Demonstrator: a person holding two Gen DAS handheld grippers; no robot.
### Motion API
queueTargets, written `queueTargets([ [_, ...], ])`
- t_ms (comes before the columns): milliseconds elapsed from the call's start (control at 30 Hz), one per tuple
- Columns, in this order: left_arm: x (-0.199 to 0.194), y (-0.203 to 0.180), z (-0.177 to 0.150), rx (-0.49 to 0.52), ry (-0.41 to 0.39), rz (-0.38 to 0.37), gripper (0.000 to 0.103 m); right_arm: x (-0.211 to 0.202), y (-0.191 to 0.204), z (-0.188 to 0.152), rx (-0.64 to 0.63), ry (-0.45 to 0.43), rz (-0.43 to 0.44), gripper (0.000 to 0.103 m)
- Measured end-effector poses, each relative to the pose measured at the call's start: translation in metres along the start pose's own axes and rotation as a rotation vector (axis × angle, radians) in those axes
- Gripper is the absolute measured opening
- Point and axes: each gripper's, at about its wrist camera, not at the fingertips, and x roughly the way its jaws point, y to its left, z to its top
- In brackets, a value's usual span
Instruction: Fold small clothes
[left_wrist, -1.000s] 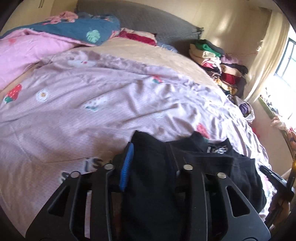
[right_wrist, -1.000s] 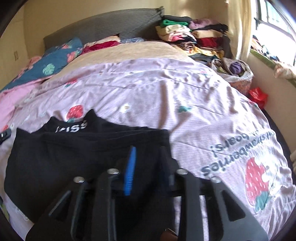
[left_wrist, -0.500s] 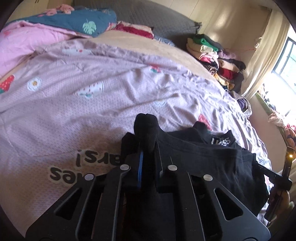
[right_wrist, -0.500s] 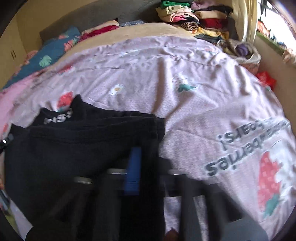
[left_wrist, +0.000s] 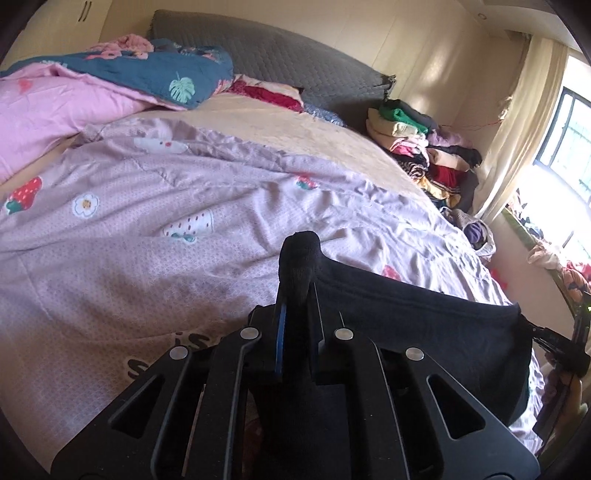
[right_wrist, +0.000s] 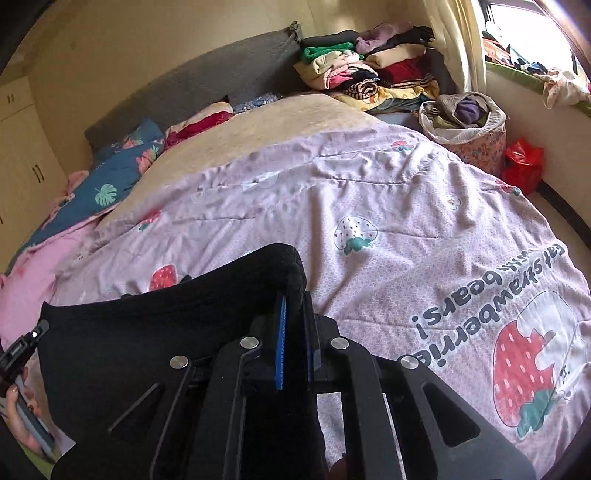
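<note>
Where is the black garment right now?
The black garment hangs stretched between both hand-held grippers, above the near end of the strawberry quilt.

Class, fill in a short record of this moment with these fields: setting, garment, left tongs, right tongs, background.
setting: bed with a pink strawberry-print cover
garment: black garment, stretched between both tongs
left tongs: shut on one corner of the garment
right tongs: shut on the other corner
background: pile of clothes at the head of the bed, basket beside the bed
</note>
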Motion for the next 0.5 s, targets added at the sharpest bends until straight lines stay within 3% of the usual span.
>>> queueTargets([
  [367, 0.017, 0.006, -0.004, -0.004, 0.042, 0.037, 0.004, 0.019, 0.009, -0.003, -0.037, 0.025, -0.057, 0.008],
  [500, 0.013, 0.007, -0.004, -0.013, 0.031, 0.063, 0.015, 0.018, 0.006, -0.006, -0.016, 0.028, -0.064, 0.012],
])
